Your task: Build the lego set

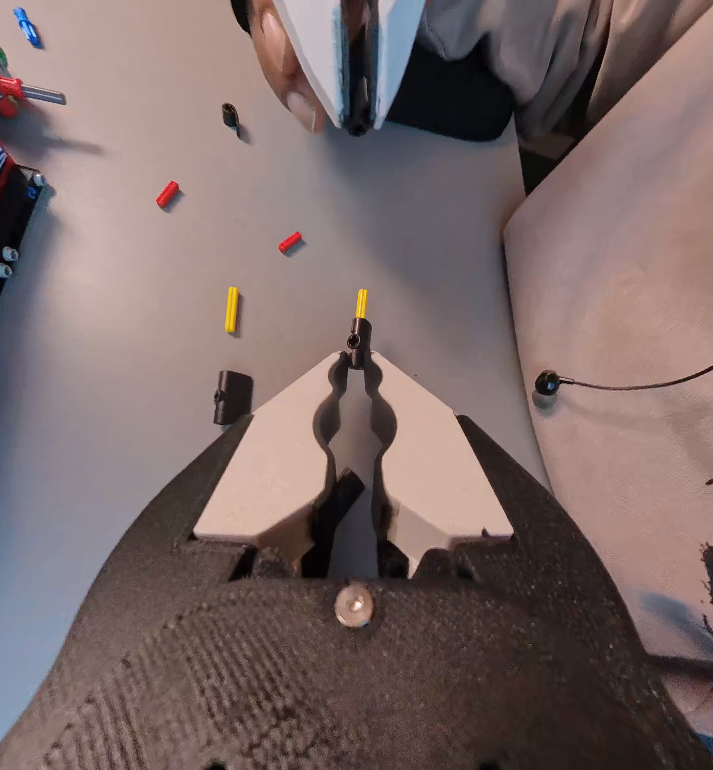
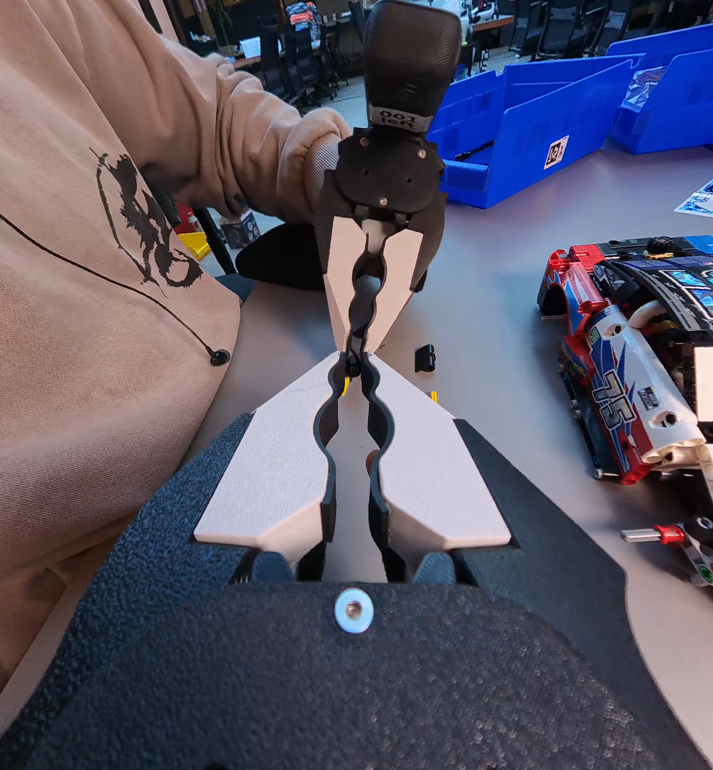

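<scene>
Left wrist view: the left claw (image 1: 357,358) is nearly closed, its tips pinching a small black connector (image 1: 359,339) with a yellow axle (image 1: 361,303) sticking out of its far end. The piece is held just above the grey bench (image 1: 388,208), probably so its free end faces the other claw for joining. The right claw (image 1: 357,125) comes in from the top of this view with its tips nearly together on something small and dark; what it is cannot be told here.

Loose parts lie on the bench to the left: a second yellow axle (image 1: 232,309), two red bushes (image 1: 167,193) (image 1: 290,242), a black pin connector (image 1: 230,116) and a black block (image 1: 232,396) just beside the left claw.

Right wrist view: the two claws meet tip to tip (left claw (image 2: 355,341) above, right claw (image 2: 351,366) below), the black connector (image 2: 351,368) at the meeting point, yellow showing beneath it. Both look to be gripping, though the right claw's hold is partly hidden. The part-built red, white and blue lego car (image 2: 638,375) rests on the bench to the right, well apart. Blue bins (image 2: 555,125) stand behind it.

The step in hand seems to be a small sub-assembly, held up off the bench before it goes to the car.
</scene>
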